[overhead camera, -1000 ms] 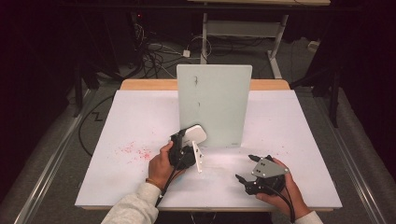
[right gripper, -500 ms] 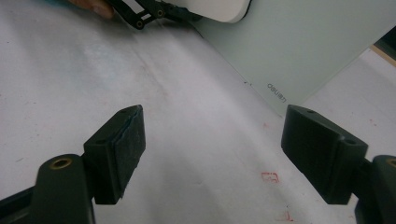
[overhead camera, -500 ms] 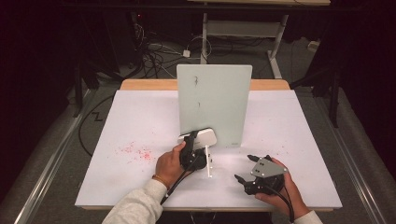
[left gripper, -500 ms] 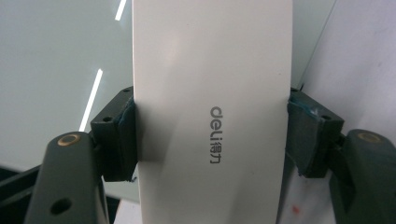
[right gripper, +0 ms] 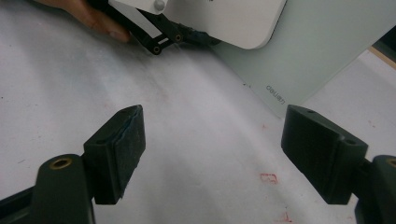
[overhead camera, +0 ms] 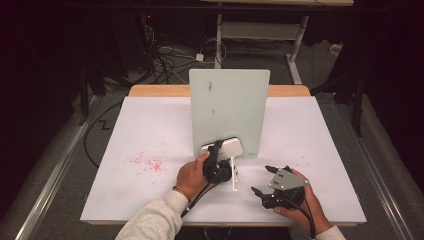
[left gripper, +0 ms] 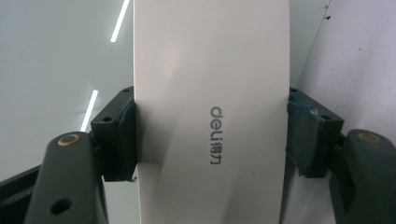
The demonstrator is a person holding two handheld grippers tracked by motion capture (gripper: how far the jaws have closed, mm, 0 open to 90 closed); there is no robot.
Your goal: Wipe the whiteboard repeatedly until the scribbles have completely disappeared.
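Observation:
A white eraser [overhead camera: 223, 148] marked "deli" [left gripper: 210, 112] is clamped across its width by my left gripper [overhead camera: 218, 151], whose blue-faced pads [left gripper: 122, 140] press on both of its sides. It is held against the lower edge of the upright pale green board [overhead camera: 230, 107]. My right gripper [overhead camera: 260, 179] rests on the white table near the front edge, right of the left hand. Its jaws are wide apart over bare tabletop [right gripper: 215, 149]. In the right gripper view the eraser [right gripper: 219, 18] and the board [right gripper: 303, 51] lie ahead.
The white tabletop [overhead camera: 325, 150] carries red smudges at the left [overhead camera: 147, 162] and faint red marks by the right gripper [right gripper: 268, 178]. A wooden strip [overhead camera: 160, 90] runs behind the board. Cables and desk legs stand on the dark floor beyond.
My left gripper has carried the eraser to the right along the foot of the board. The right gripper has stayed where it was, open.

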